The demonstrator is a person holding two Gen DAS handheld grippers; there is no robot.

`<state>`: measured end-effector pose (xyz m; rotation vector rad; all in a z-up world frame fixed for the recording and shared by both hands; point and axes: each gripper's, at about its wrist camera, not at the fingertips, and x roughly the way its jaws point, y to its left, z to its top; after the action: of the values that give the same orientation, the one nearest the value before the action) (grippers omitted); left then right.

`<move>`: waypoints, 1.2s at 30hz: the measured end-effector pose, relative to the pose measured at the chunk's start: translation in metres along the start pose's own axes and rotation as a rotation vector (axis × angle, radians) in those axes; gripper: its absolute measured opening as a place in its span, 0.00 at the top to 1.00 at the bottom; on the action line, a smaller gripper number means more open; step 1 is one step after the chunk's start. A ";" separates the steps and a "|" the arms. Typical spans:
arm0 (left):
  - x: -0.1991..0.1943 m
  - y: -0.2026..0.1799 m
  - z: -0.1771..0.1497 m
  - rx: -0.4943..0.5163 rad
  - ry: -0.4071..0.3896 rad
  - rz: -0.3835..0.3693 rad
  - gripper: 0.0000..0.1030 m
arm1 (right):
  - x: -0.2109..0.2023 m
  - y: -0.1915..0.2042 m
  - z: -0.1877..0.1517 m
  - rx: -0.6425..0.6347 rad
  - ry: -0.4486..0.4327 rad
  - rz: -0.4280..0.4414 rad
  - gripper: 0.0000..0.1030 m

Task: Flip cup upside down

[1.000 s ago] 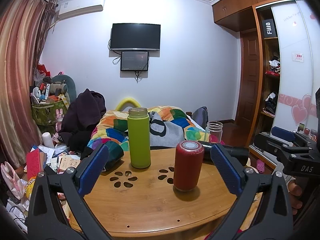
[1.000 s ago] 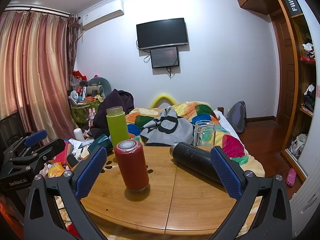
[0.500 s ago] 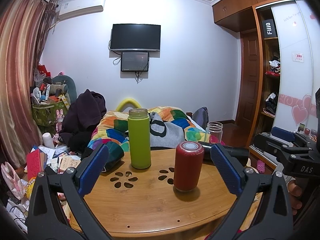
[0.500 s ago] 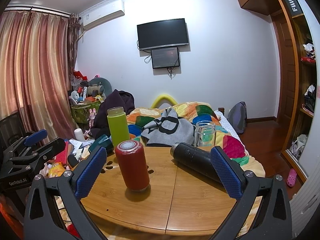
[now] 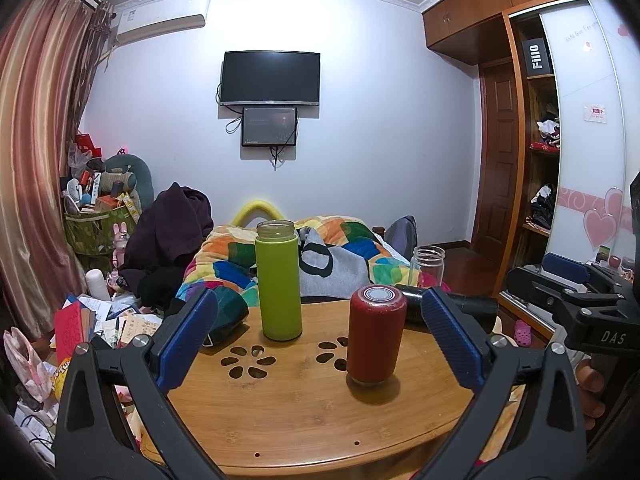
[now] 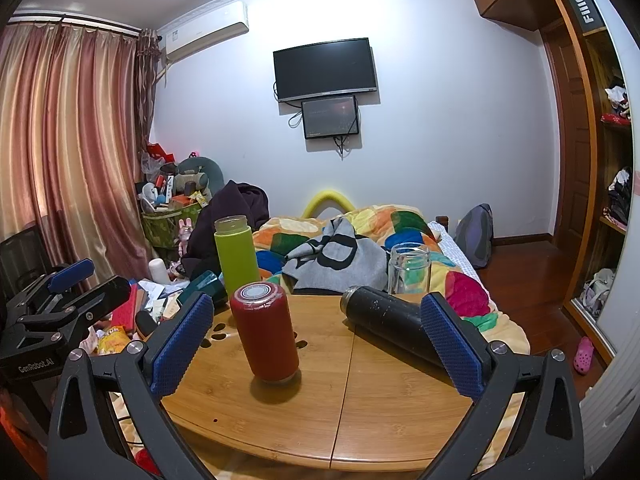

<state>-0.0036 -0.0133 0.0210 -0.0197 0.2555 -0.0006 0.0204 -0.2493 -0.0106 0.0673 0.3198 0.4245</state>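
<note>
Both grippers are hovering at the near edge of the round wooden table (image 5: 304, 412) with jaws spread wide, holding nothing — the left gripper (image 5: 320, 336) and the right gripper (image 6: 320, 340). The red cup (image 5: 375, 334) is standing between the left one's blue pads, not touching them. Behind it are standing 1 green bottle (image 5: 279, 285) and 1 glass jar (image 6: 409, 269) — a black flask (image 6: 386, 323) is lying on its side.

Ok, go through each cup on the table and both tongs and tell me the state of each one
red cup: standing, flat end up
green cup: upright, mouth open
black cup: lying on its side
glass jar: upright, no lid
left tongs: open, holding nothing
right tongs: open, holding nothing
</note>
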 end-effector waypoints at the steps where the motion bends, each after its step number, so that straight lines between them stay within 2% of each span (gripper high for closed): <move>1: 0.000 0.000 0.000 -0.001 0.000 0.000 0.00 | 0.000 -0.001 0.000 0.000 0.000 0.000 0.00; 23: 0.004 0.003 -0.002 -0.016 0.032 -0.009 0.00 | 0.000 0.000 0.000 -0.004 0.007 0.001 0.00; 36: 0.000 0.000 -0.002 -0.014 0.010 -0.014 0.00 | 0.001 -0.001 -0.003 -0.003 0.015 0.003 0.00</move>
<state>-0.0039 -0.0132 0.0186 -0.0355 0.2658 -0.0132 0.0205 -0.2496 -0.0135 0.0614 0.3343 0.4282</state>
